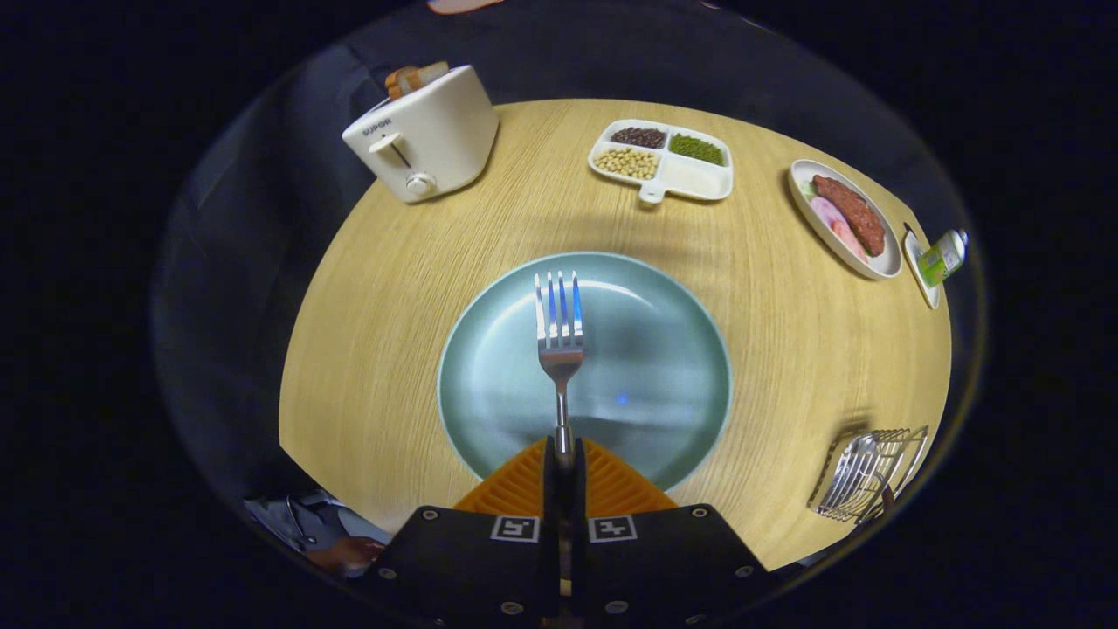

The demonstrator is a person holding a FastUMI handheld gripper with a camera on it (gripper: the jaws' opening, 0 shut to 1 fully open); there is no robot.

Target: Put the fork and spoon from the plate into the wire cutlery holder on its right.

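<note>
My gripper (563, 454) is shut on the handle of a silver fork (559, 336), both fingers pressing it. The fork sticks straight out ahead of the fingers, tines pointing away, held above a round pale green plate (664, 384) on the wooden table. The wire cutlery holder (869, 476) lies to the right of the plate near the table's front right edge. A silver spoon (854, 472) rests inside it.
A white toaster (428, 135) with bread stands at the far left. A divided white dish (690, 179) of beans sits at the back middle. A plate of meat (847, 218) and a small green bottle (943, 256) are at the far right. A hand (349, 552) shows below the table's left edge.
</note>
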